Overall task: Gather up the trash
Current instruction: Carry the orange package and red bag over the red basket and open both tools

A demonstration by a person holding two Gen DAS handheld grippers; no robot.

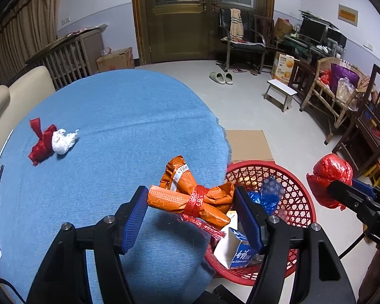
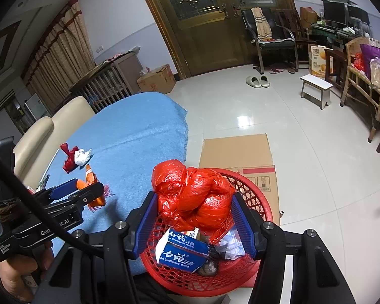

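My left gripper [image 1: 191, 202] is shut on an orange wrapper bundle [image 1: 190, 197] tied with red netting, held above the blue table's right edge next to the red basket [image 1: 301, 202]. My right gripper [image 2: 193, 207] is shut on a knotted red plastic bag [image 2: 192, 197], held over the red basket [image 2: 255, 197]. The basket holds a blue-and-white toothpaste box [image 2: 182, 249], blue plastic [image 1: 268, 195] and other scraps. A red-and-white crumpled wad [image 1: 52, 141] lies on the blue tablecloth [image 1: 119, 116] at the far left; it also shows in the right wrist view [image 2: 76, 158].
The basket stands on flat cardboard [image 2: 235, 152] on the tiled floor beside the table. A cream sofa [image 1: 17, 88] borders the table's left side. A small white stool [image 1: 281, 92], slippers [image 1: 221, 77], chairs and cluttered furniture stand further back and right.
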